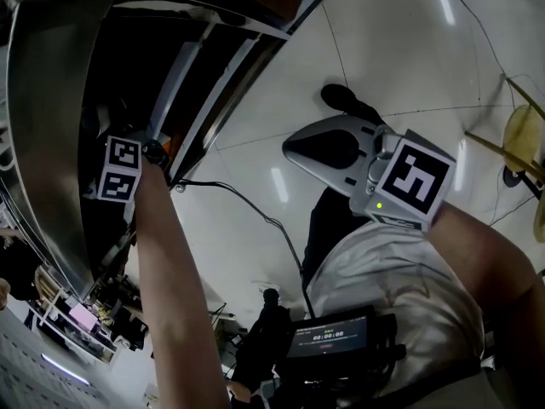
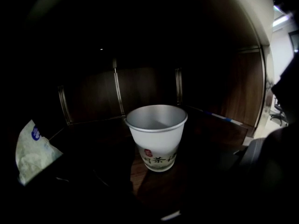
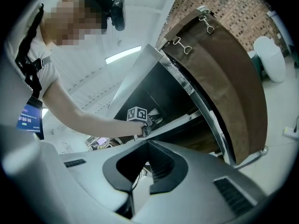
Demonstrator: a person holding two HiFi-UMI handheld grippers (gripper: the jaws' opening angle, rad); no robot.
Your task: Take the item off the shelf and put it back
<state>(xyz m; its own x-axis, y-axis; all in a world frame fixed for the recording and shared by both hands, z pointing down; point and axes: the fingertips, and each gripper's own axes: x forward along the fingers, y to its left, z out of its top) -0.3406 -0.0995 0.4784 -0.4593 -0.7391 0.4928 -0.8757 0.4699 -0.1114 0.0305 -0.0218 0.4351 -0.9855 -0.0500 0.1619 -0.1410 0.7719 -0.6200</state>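
Observation:
A white paper cup [image 2: 156, 136] with printed characters stands upright and empty on a dark wooden shelf board [image 2: 205, 134]. My left gripper [image 2: 184, 176] reaches into the shelf unit [image 1: 60, 83], and its dark jaws stand wide on either side of the cup without pressing on it. In the head view only that gripper's marker cube [image 1: 119, 169] shows, at the shelf's edge. My right gripper [image 1: 294, 149] hangs in front of my body, away from the shelf. Its jaws [image 3: 147, 143] are shut with nothing between them.
A white crinkled packet [image 2: 30, 150] lies on the shelf to the cup's left. The shelf has a dark slatted back wall [image 2: 140, 90] and a curved brown outer panel [image 3: 224, 78]. White tiled floor [image 1: 409, 49] lies below. A cable [image 1: 255, 211] runs across it.

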